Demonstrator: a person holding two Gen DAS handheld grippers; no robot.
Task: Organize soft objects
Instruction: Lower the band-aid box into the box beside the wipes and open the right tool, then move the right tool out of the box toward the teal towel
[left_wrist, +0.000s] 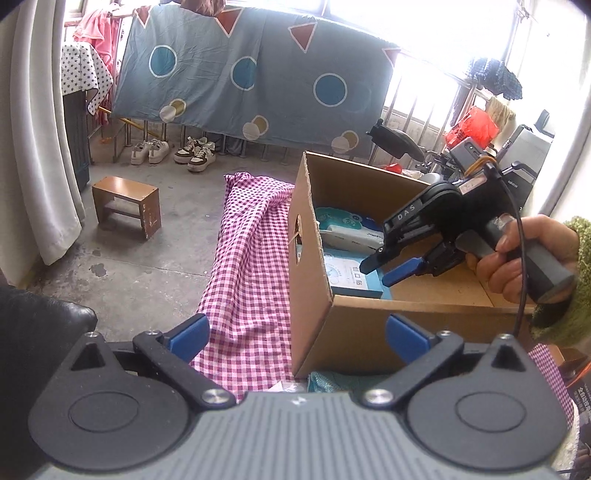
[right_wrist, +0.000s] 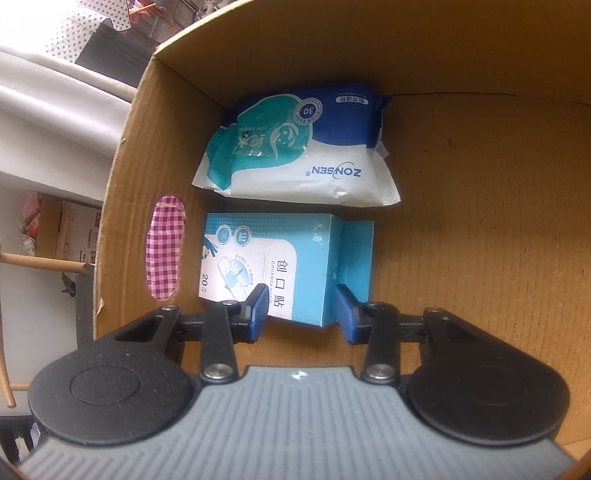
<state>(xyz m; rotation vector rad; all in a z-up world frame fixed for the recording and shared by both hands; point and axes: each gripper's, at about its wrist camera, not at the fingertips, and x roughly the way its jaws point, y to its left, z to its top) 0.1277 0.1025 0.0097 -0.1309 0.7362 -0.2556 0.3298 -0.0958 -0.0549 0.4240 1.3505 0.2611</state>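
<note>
Inside the cardboard box (right_wrist: 480, 221), against its left wall, lie the two things already put away: a soft pack of wet wipes (right_wrist: 295, 147) in blue, teal and white toward the far corner, and just nearer than it a light blue carton of plasters (right_wrist: 288, 266) lying flat on the box floor. The two sit close together; whether they touch cannot be told. An oval hand-hole in the left wall shows pink checked cloth behind it.

The right gripper (right_wrist: 301, 314) points down into the box over the near end of the plaster carton. Its blue pads stand on either side of that end with a gap showing at each, so the jaws are parted and not clamped on anything. From the left wrist view, the same right gripper (left_wrist: 384, 266) reaches over the box rim from the right, held in a hand (left_wrist: 509, 254) with a green knitted cuff, its tips above the carton of plasters (left_wrist: 351, 277) and beside the wet wipes (left_wrist: 347, 229).

The left gripper (left_wrist: 299, 339) hangs outside the cardboard box (left_wrist: 351, 332), before its near corner, jaws spread wide with nothing between them.

The box stands on a pink checked cloth (left_wrist: 251, 277) covering the surface, near its right edge. Beyond are a concrete floor, a small wooden stool (left_wrist: 127, 205), two pairs of shoes (left_wrist: 173, 151) and a blue-grey sheet with circles and triangles (left_wrist: 258, 74) hung along a railing.
</note>
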